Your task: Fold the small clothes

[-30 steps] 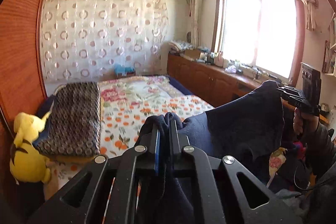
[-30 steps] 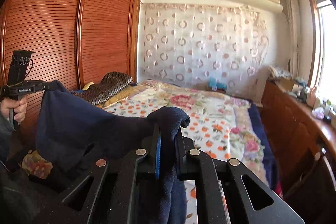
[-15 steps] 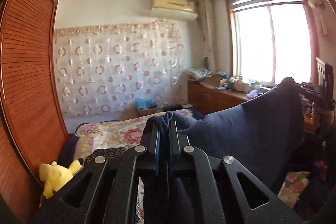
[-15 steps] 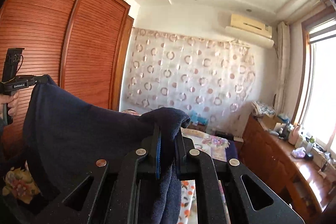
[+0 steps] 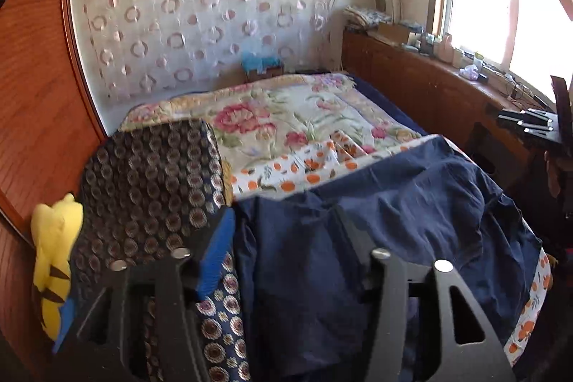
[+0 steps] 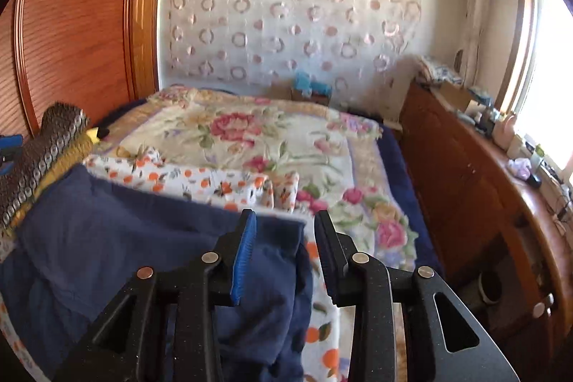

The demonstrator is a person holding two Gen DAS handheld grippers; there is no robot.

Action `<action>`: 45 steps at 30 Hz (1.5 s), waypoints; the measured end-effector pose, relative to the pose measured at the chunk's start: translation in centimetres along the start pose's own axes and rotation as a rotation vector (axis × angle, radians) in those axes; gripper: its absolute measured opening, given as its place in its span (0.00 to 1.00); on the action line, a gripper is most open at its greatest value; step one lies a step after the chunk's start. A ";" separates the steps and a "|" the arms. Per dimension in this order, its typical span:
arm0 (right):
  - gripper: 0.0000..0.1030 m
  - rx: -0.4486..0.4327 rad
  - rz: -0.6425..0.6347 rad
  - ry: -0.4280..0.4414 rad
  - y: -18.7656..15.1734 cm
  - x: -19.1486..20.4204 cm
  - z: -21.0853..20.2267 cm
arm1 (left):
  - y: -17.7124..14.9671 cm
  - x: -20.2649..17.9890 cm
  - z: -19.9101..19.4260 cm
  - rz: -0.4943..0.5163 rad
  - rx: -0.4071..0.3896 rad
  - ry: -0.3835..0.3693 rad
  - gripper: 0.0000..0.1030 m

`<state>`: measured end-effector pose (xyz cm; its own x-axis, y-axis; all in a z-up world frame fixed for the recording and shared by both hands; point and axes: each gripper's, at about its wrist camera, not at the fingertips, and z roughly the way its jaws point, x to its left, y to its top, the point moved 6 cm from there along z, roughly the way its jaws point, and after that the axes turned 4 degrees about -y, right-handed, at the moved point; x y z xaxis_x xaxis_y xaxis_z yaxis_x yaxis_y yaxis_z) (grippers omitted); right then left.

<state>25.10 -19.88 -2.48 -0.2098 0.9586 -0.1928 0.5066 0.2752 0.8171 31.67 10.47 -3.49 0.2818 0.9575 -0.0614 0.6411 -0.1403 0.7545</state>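
- On the bed, over its near end, a navy garment lies spread and rumpled across the orange-dotted sheet.
- The left gripper hangs just above the garment's left edge, its jaws wide apart and holding nothing.
- The right gripper is parted too; the garment's right corner lies between its jaws, and I cannot tell whether either pad touches it.
- A dark patterned cushion sits just beside the garment on the left, with a yellow plush against the wooden wardrobe.
- A wooden cabinet runs along the window side.
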 end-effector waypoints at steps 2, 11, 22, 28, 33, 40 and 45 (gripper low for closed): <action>0.35 0.023 -0.023 0.010 -0.7 0.7 0.6 | -0.7 -0.9 -0.3 0.013 0.010 -0.006 0.66; 0.36 0.089 0.012 0.119 -3.3 -2.5 -0.6 | -6.7 -2.1 -1.3 -0.053 0.051 -0.043 0.66; 0.36 0.203 0.019 0.188 -6.3 -4.9 1.4 | -12.9 -4.3 1.1 -0.057 0.148 -0.053 0.66; 0.44 0.188 0.019 0.185 -5.3 -5.9 1.2 | -13.9 -5.3 2.0 -0.012 0.161 -0.019 0.73; 0.54 0.189 0.013 0.186 -5.2 -6.2 0.9 | -13.9 -5.8 2.3 0.015 0.173 -0.001 0.76; 0.63 0.189 0.001 0.190 -6.2 -5.3 1.9 | -14.0 -5.8 2.2 0.014 0.178 0.002 0.76; 0.66 0.189 0.003 0.182 -7.5 -4.2 2.8 | -14.5 -5.1 0.8 -0.011 0.193 -0.008 0.76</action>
<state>24.56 -25.78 -9.29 -0.3465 0.9350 -0.0754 0.6513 0.2976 0.6980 21.50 7.46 -14.60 0.2792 0.9574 -0.0741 0.7689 -0.1767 0.6145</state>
